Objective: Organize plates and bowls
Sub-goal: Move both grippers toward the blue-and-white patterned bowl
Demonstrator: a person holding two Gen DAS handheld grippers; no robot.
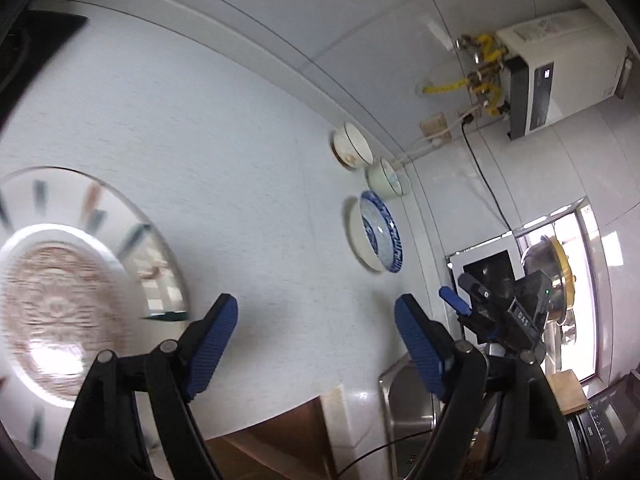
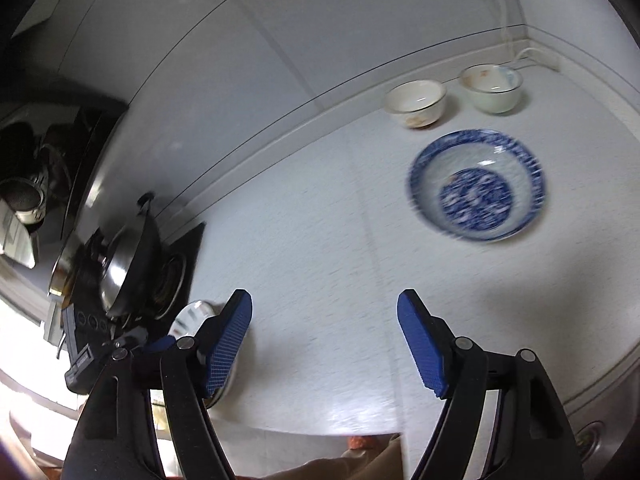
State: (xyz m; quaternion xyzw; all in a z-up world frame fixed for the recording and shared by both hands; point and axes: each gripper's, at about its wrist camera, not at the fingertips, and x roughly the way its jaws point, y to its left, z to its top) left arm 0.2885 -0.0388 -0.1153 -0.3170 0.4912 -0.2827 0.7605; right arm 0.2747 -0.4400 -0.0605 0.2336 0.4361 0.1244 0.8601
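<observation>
A large patterned plate [image 1: 68, 280] lies on the white counter at the left of the left wrist view, just left of my open, empty left gripper [image 1: 316, 340]. The plate also shows in the right wrist view [image 2: 188, 318], partly behind my left finger. A blue-and-white bowl [image 2: 476, 186] sits ahead of my open, empty right gripper [image 2: 324, 336], well apart from it. Behind it stand a cream bowl [image 2: 416, 102] and a pale green bowl [image 2: 492, 88]. The three bowls also show in the left wrist view: the blue-and-white bowl [image 1: 376, 232], the cream bowl [image 1: 352, 146] and the pale green bowl [image 1: 386, 178].
A wok with a lid [image 2: 120, 264] sits on the stove [image 2: 176, 268] at the left. The sink [image 1: 408, 400] lies near the counter end. A water heater [image 1: 552, 76] hangs on the wall. A cable [image 2: 508, 28] runs into the counter corner.
</observation>
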